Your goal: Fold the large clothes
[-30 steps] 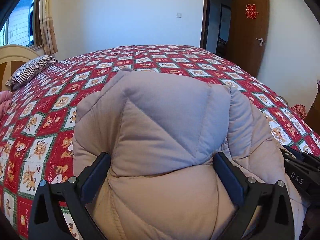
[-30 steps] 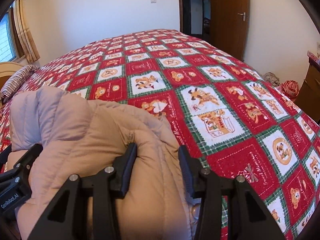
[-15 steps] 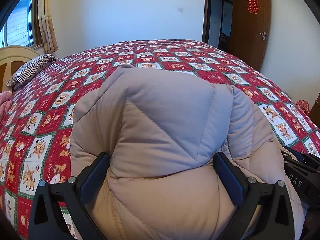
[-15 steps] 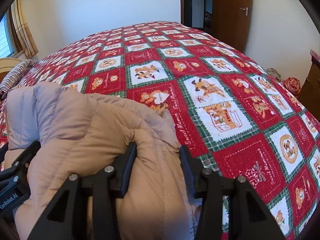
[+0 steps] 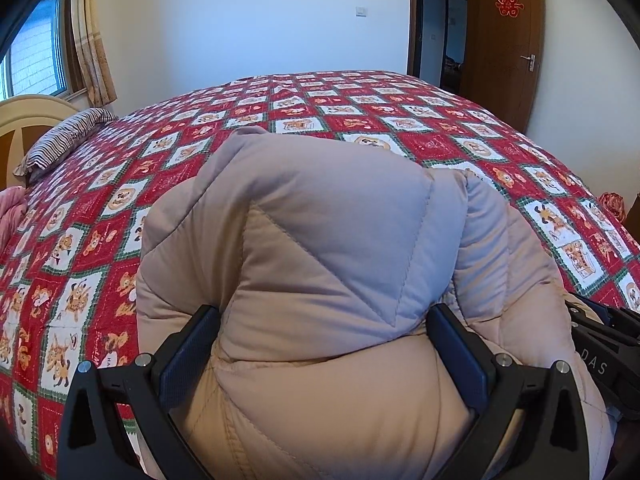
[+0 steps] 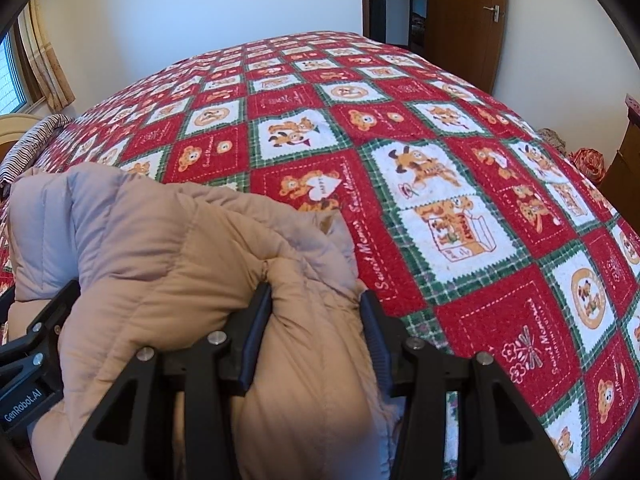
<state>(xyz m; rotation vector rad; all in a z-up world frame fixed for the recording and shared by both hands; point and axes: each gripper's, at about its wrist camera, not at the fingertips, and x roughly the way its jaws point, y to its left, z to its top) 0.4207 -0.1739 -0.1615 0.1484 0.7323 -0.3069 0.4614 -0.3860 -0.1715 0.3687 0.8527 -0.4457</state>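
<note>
- Coat [image 5: 320, 280]: puffy beige quilted, bunched at near edge of bed [image 5: 360, 120], both grippers in it.
- L gripper [image 5: 324, 356]: jaws wide apart but packed w/ a thick wad of coat, pads pressing into it both sides, so clamped on coat.
- R gripper [image 6: 316, 328]: jaws narrower, pinching a fold at coat's right side, clamped too.
- Step looks like carrying the held edge fwd across bed to lay/fold. You want both hands level and moving together, else the wad twists.
- Keep squeeze firm; the fill looks slippery and springy, could squirm out of L's wide grip.
- Lay it toward bed centre, plenty of quilt free there; keep off the pillow [image 5: 68, 136] at far-left corner.
- L view only: gray-lilac panel on top of coat, full bulk betw pads, pink cloth at left edge.
- R view only: coat's right end and bare quilt beside it, L gripper body at left. Neither shows how much coat hangs below near edge.
</note>
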